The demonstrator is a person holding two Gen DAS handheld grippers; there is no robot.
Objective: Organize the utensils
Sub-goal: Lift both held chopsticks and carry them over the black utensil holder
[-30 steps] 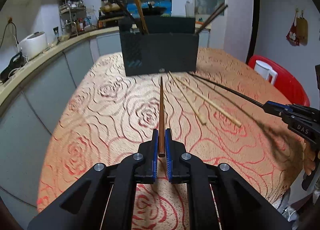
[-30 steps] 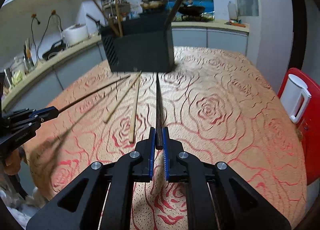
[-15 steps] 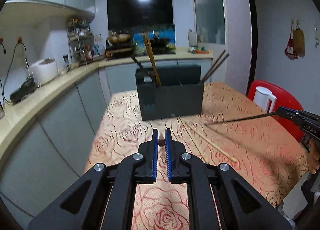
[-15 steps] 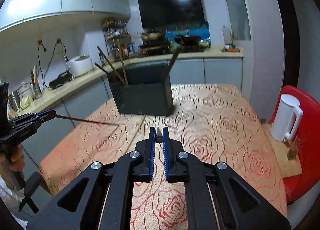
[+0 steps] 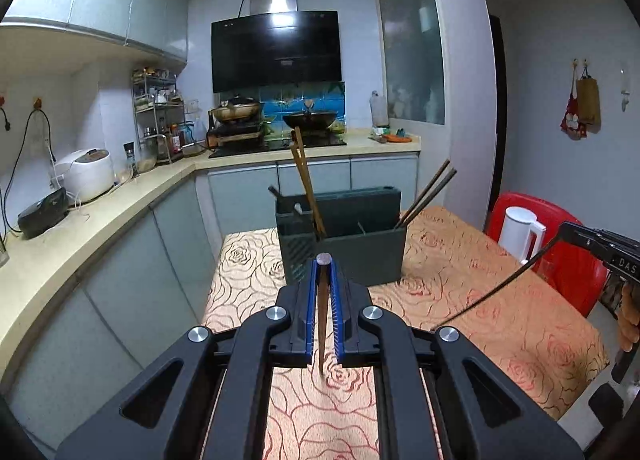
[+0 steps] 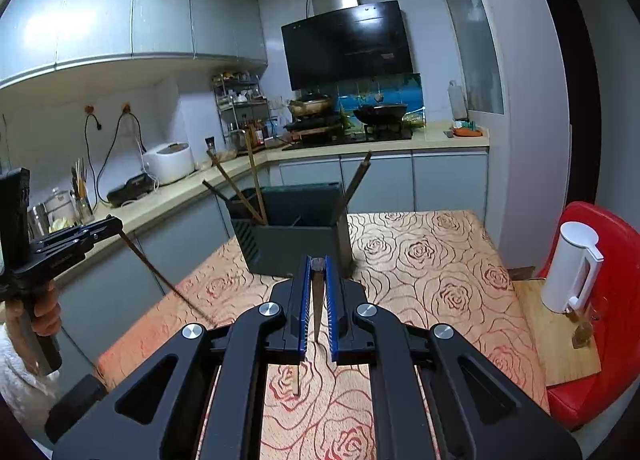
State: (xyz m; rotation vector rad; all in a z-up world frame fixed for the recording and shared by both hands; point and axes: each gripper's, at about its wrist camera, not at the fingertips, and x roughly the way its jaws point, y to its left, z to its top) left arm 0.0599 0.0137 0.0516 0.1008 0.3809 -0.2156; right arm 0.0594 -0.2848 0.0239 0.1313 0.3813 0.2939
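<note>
Left tool (image 5: 324, 260) is clamped tight on a brown chopstick (image 5: 322, 324), its tip hanging down toward the rose-patterned worktop (image 5: 500, 312). Right tool (image 6: 318, 260) is pinched on a darker chopstick (image 6: 317, 312), same droop. Just past both tools, near the far end of the worktop, sits the dark utensil holder (image 5: 360, 252) with several chopsticks standing in it. White kettle (image 6: 572, 268) on a red chair off to the side.

A box (image 5: 348, 248) stood on the table (image 5: 500, 312), with chopsticks (image 5: 306, 180) sticking up in its left part and more chopsticks (image 5: 428, 192) in its right part. Behind the table ran the counter (image 5: 100, 216) with the stove (image 5: 276, 140). A jug (image 6: 572, 272) sat on a chair (image 6: 616, 324) to the right of the table.
</note>
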